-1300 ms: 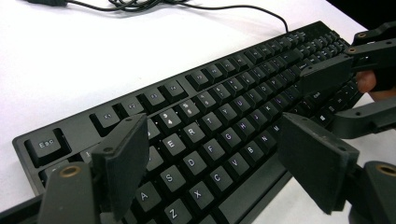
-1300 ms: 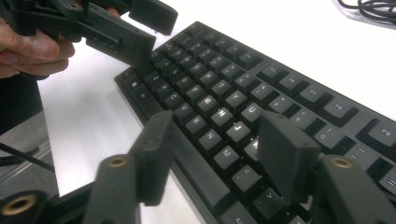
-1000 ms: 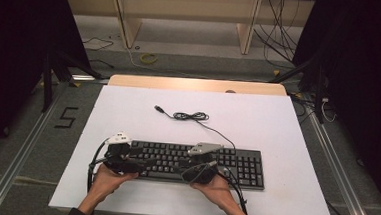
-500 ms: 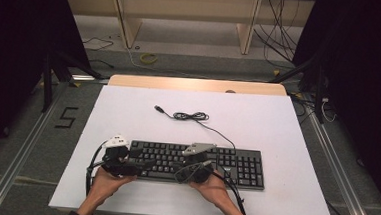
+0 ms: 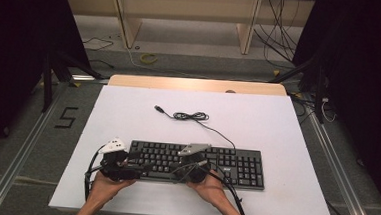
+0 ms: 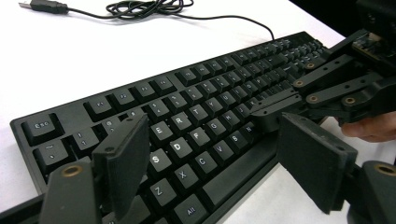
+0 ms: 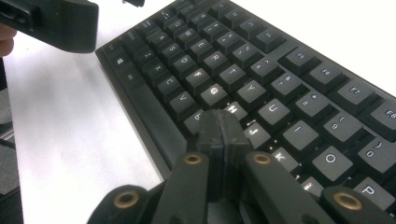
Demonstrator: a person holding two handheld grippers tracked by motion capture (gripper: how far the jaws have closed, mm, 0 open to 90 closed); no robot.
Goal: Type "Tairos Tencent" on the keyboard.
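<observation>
A black keyboard point(image 5: 225, 162) lies on the white table near its front edge. Its cable point(image 5: 190, 116) coils behind it and ends in a USB plug point(image 5: 158, 108). My left gripper point(image 5: 140, 169) hovers low over the keyboard's left end, jaws open with nothing between them; its pads point(image 6: 123, 161) straddle the letter keys point(image 6: 187, 140). My right gripper point(image 5: 175, 169) points left over the middle keys. Its jaws have just been closing and now stand shut and empty, the tip point(image 7: 219, 126) at the H key point(image 7: 232, 108). That shut tip point(image 6: 266, 116) also appears in the left gripper view.
The white table point(image 5: 287, 123) ends in a wooden strip point(image 5: 195, 84) at the back. Beyond it are shelf legs and loose cables on the floor point(image 5: 149, 58). A floor mark "5" point(image 5: 66, 117) sits to the left. Bare table lies behind and right of the keyboard.
The right gripper has shifted a little to the left over the keys. The left gripper has eased slightly toward the near edge. The keyboard and cable lie as before.
</observation>
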